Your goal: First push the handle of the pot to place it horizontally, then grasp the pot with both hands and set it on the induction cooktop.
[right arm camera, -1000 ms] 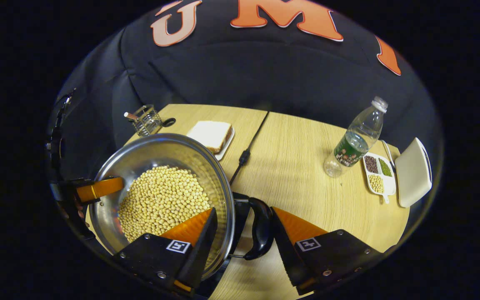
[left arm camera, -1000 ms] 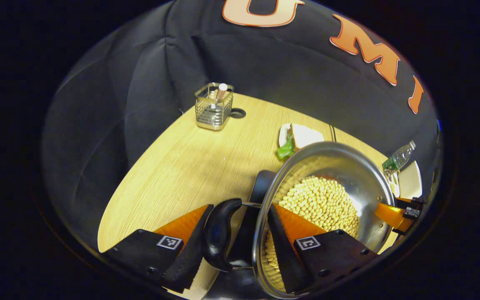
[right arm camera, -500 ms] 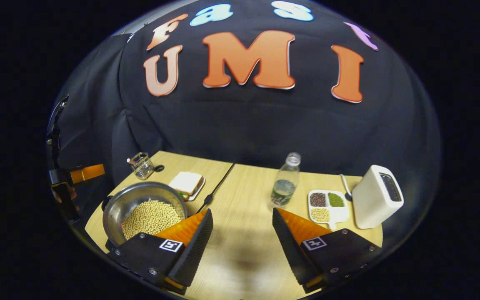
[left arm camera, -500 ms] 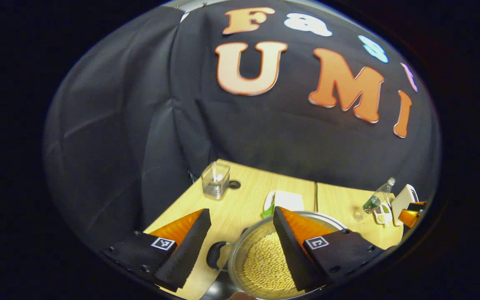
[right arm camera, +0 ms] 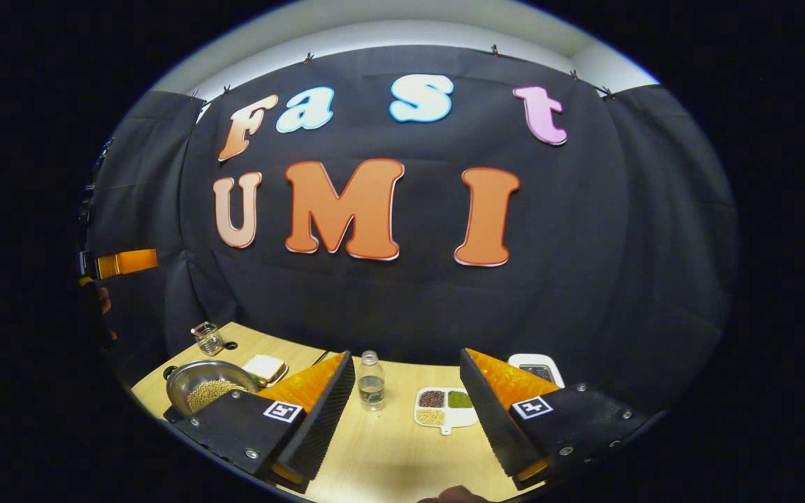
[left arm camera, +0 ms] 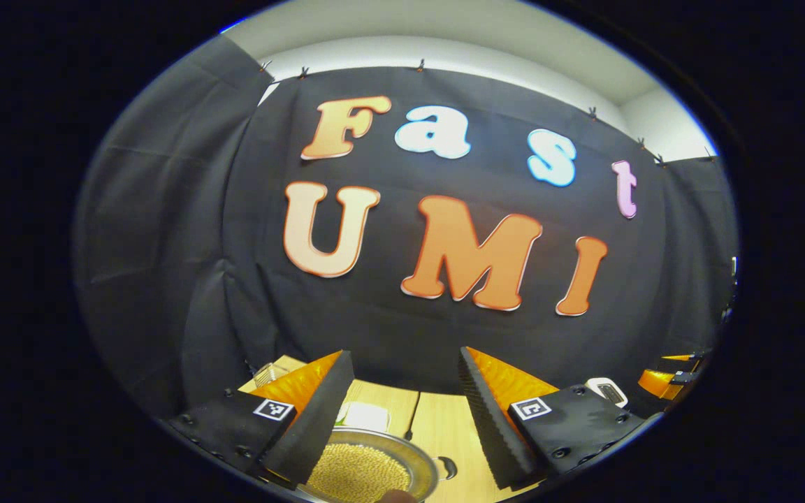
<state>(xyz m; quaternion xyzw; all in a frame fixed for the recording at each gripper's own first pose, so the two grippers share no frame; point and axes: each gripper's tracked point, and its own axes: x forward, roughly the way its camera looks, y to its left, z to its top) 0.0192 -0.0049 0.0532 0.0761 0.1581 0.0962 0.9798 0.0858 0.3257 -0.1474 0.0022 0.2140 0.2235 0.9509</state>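
Here, one pot [right arm camera: 210, 385], two open tongs [left arm camera: 402, 412] [right arm camera: 406, 412].

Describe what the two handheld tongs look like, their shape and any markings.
Both look alike: each has two wedge-shaped fingers tapering forward, with ribbed inner faces. The left tongs and right tongs sit on black blocks fastened with small screws, each block carrying a square black-and-white marker. No cables or sleeves are visible.
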